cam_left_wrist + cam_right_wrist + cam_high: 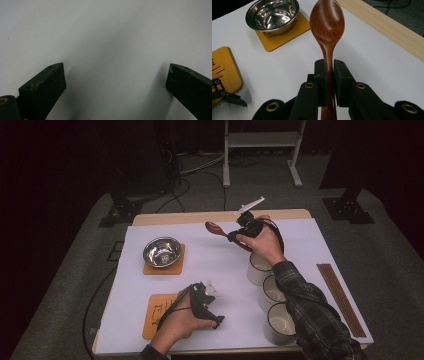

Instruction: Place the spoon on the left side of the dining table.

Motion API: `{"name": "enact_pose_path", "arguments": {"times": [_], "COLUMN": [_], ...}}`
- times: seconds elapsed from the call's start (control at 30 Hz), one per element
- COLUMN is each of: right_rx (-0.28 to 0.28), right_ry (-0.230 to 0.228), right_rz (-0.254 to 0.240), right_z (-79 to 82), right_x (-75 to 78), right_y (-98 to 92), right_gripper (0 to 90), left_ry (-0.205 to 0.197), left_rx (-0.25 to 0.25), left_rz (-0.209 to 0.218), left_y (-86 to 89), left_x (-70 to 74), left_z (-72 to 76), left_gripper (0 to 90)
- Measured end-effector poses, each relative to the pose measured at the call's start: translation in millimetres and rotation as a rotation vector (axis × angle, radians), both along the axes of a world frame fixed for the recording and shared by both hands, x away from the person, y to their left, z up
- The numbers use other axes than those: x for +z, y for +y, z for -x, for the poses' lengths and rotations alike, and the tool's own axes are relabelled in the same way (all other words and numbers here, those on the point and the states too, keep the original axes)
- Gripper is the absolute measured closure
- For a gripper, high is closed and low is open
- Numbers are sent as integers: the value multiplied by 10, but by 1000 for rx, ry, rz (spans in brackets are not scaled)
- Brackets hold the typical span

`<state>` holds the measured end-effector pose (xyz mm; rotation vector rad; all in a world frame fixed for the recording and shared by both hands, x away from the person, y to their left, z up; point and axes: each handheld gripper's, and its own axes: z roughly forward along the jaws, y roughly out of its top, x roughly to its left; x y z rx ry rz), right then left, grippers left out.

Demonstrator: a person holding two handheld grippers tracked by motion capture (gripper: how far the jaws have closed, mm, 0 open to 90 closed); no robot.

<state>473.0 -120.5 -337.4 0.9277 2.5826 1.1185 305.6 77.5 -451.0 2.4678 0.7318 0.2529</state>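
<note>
White tabletop (220,265), right claw (329,68) clamping spoon (327,22)

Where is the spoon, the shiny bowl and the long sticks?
wooden spoon (327,21): right gripper view, on its scoop.
metal bowl (162,252): high view, on its inside.
chopsticks (341,298): high view, midway along the pair.

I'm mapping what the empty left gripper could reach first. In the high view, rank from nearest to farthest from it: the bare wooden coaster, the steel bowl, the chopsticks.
From the left gripper:
1. Bare wooden coaster, just to its left, partly under the hand.
2. Steel bowl, farther back on its own coaster.
3. Chopsticks, at the table's right edge.
</note>
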Motion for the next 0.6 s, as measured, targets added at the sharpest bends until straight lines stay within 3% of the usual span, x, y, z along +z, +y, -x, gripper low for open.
{"name": "enact_pose_path", "arguments": {"times": [0.6], "right_rx": [50], "right_ry": [6], "right_rz": [6], "right_z": [-115], "right_x": [-5], "right_y": [341], "right_gripper": [807], "left_ry": [3], "left_rx": [0], "left_rz": [-5], "left_y": [-5], "left_x": [4], "left_z": [-2], "left_gripper": [13]}}
